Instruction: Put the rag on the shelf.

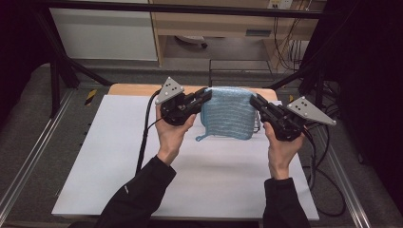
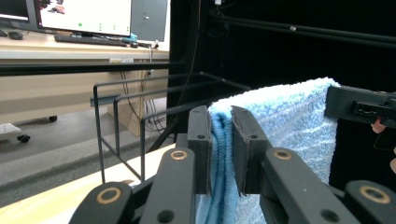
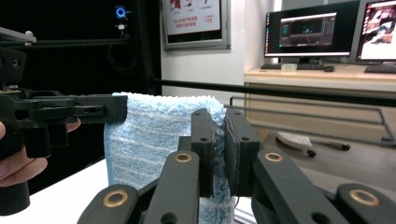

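Blue terry-cloth towel (image 1: 228, 113) hangs folded over a thin black wire rack (image 2: 126, 121) at the table's far edge. I have my left gripper (image 1: 205, 95) clamped on its left top edge and my right gripper (image 1: 254, 100) clamped on its right.

The left claw (image 2: 219, 140) is pinched on the folded edge of a light blue towel (image 2: 285, 116); the other claw (image 2: 359, 107) grips its far corner, a black wire rack (image 2: 140, 116) just beyond, left

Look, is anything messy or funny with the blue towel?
Mostly fine. The blue towel hangs between the left gripper and right gripper, each pinching a top corner. One small loop dangles off its lower left corner, unevenly.
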Action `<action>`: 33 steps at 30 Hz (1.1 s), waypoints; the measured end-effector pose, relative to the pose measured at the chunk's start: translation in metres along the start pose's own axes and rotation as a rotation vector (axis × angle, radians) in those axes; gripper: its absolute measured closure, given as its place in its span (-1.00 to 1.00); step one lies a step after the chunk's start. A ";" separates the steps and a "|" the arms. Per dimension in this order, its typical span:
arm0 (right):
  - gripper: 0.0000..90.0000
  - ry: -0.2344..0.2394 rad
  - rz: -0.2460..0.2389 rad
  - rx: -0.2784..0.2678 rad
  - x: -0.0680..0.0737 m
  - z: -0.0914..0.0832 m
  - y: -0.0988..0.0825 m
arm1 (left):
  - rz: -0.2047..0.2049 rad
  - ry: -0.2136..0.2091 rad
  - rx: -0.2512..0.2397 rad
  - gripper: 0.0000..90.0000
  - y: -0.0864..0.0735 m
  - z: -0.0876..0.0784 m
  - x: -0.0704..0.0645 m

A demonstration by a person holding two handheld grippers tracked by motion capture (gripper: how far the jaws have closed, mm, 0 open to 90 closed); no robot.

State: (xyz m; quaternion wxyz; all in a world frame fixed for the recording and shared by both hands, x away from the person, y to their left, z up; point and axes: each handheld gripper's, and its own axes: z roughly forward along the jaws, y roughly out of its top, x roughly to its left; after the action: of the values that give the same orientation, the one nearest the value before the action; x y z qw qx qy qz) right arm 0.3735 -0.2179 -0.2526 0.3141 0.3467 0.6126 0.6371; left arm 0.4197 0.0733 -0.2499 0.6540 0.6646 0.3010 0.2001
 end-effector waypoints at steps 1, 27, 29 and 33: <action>0.86 -0.003 -0.003 -0.005 0.000 0.001 0.002 | 0.003 0.000 -0.005 0.75 0.002 0.001 0.000; 0.86 -0.064 -0.057 -0.086 -0.014 0.010 0.054 | 0.036 -0.001 -0.095 0.75 0.056 0.023 -0.005; 0.86 -0.068 -0.059 -0.092 -0.015 0.010 0.058 | 0.045 0.001 -0.100 0.75 0.060 0.025 -0.006; 0.86 -0.073 -0.063 -0.105 -0.018 0.009 0.064 | 0.052 -0.001 -0.109 0.75 0.068 0.028 -0.008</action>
State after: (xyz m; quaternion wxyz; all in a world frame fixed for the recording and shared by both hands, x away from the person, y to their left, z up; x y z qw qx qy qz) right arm 0.3929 -0.2308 -0.1899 0.3740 0.3333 0.5772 0.6449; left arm 0.4413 0.0499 -0.1832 0.6841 0.6356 0.2719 0.2328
